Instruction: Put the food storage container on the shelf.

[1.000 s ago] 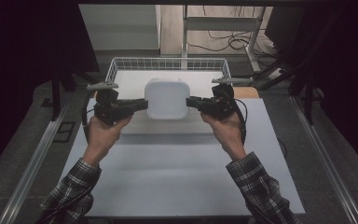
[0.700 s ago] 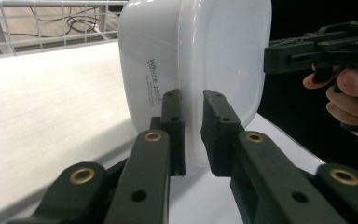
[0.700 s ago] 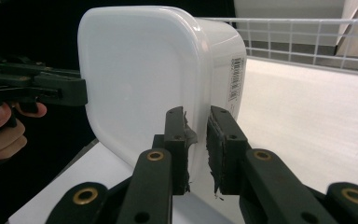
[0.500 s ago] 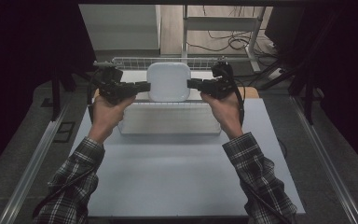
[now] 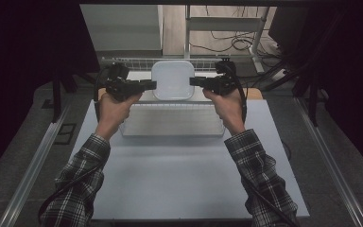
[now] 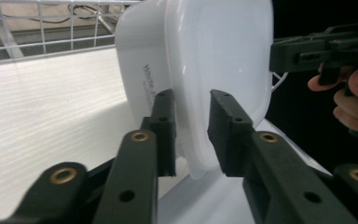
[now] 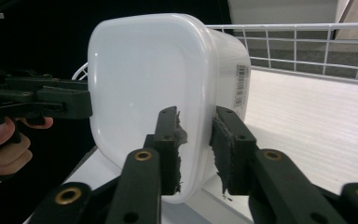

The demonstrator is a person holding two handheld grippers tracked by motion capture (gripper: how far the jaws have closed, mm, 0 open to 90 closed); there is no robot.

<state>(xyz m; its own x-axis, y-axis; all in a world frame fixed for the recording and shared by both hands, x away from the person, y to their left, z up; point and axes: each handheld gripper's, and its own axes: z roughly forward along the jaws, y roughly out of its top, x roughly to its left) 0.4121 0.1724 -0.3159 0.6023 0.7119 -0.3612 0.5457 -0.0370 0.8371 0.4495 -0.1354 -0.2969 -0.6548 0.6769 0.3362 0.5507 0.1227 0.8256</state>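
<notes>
A white lidded plastic container [image 5: 172, 79] stands on edge in the far part of a white wire basket [image 5: 170, 120], its lid facing me. My left gripper [image 5: 153, 85] is at its left rim and my right gripper [image 5: 192, 81] at its right rim. In the left gripper view the container's [image 6: 214, 56] rim sits between the left gripper's [image 6: 193, 135] jaws with a thin gap showing. The right gripper view has the rim of the container [image 7: 144, 70] loosely between the right gripper's [image 7: 196, 149] jaws. Both pairs of jaws have just been opening.
The basket stands at the far end of a pale table [image 5: 184, 179]. Its wire back wall [image 7: 307, 42] rises just behind the container. Dark frame posts and cables lie beyond the table. Metal rails [image 5: 38, 161] run along both sides.
Both hands have carried the container away from me, from above the basket's near part to its far side. The jaws now stand a little wider around the rim.
</notes>
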